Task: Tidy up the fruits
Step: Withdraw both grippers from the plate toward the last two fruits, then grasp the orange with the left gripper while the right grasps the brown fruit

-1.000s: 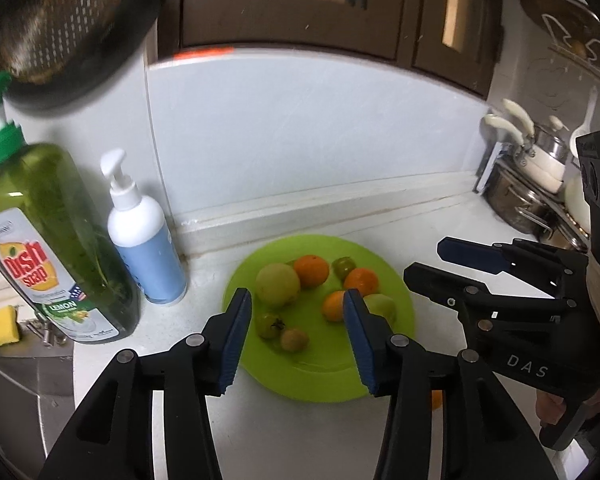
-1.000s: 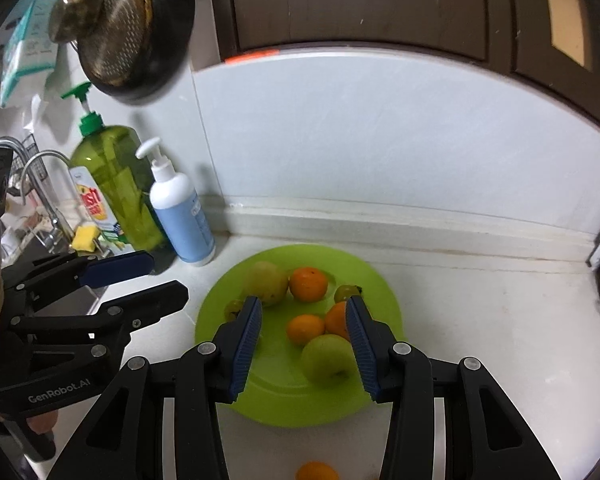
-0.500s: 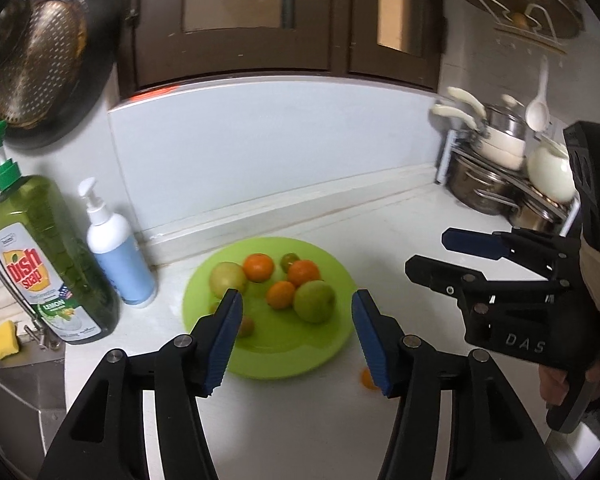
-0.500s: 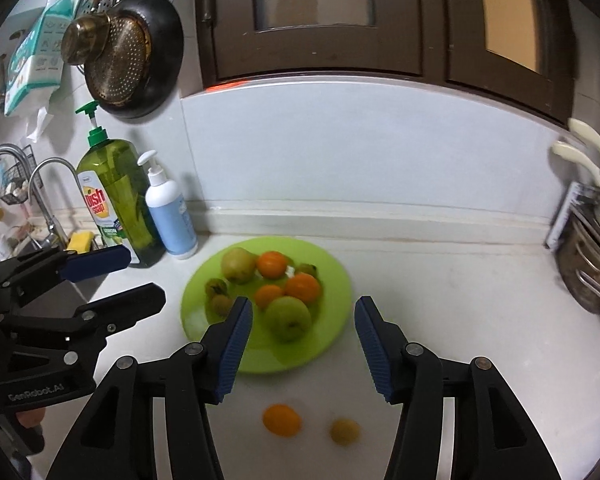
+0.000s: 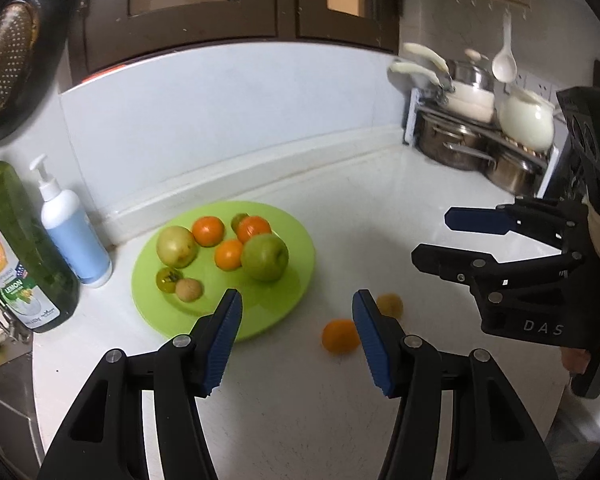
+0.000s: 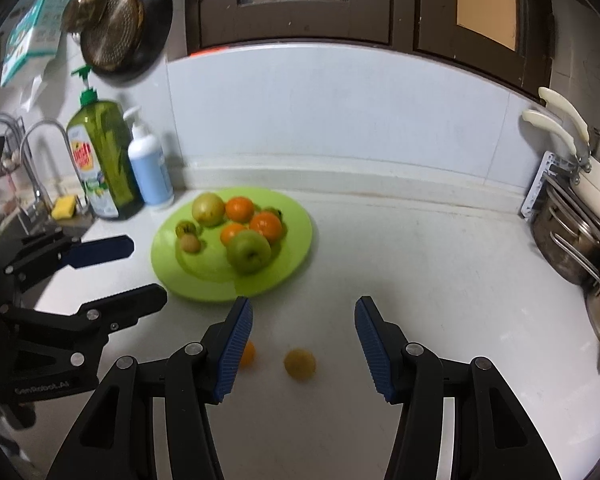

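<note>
Both grippers, left [image 5: 296, 338] and right [image 6: 303, 344], hover spread and empty. The orange [image 5: 340, 336] lies off the plate [image 5: 300, 240], at the left gripper's one o'clock, probably nearer it.

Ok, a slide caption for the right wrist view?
Right tool open and empty above two loose fruits, an orange and a yellow fruit, on the counter beside the green plate.

Bare counter [image 6: 440, 264] right of plate [image 6: 296, 256]; pots [image 6: 572, 240] block far right.
</note>
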The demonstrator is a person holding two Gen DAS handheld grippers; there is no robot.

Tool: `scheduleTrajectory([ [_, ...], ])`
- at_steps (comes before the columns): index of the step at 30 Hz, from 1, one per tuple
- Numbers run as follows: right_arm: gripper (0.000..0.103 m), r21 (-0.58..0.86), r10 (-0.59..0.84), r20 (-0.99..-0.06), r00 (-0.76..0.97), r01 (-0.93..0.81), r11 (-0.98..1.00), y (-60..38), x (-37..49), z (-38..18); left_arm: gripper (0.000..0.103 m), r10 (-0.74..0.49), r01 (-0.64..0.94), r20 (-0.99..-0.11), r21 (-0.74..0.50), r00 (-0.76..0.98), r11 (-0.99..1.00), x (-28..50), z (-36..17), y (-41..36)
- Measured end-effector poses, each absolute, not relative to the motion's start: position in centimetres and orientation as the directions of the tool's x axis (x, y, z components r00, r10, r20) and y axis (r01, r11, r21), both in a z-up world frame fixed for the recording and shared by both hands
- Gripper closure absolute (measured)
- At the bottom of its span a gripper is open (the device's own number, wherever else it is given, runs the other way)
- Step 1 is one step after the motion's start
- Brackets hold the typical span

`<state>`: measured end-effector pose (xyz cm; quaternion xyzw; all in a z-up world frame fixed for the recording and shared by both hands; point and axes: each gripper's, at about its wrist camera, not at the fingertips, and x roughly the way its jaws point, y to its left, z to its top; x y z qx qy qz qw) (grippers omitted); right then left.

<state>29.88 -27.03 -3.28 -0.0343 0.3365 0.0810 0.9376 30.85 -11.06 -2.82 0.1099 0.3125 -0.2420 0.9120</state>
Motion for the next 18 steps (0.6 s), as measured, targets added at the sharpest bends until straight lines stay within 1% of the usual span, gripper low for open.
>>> scheduleTrajectory([
  [4,0.049,-0.022,0.132,-0.653,0.746,-0.193,0.981,-26.9,29.8,-4.7,0.047,-0.374,0.537,-0.637,0.076,0.675,0.840,30.5,-4.1,-11.7],
  [10,0.049,0.016,0.158,-0.701,0.695,-0.206,0.978,-27.2,30.6,-7.3,0.047,-0.371,0.576,-0.670,0.105,0.643,0.810,30.7,-6.1,-12.8],
  [18,0.051,0.048,0.169,-0.748,0.642,-0.201,0.978,-27.7,31.8,-9.8,0.047,-0.401,0.623,-0.711,0.067,0.578,0.779,31.9,-8.4,-14.2],
])
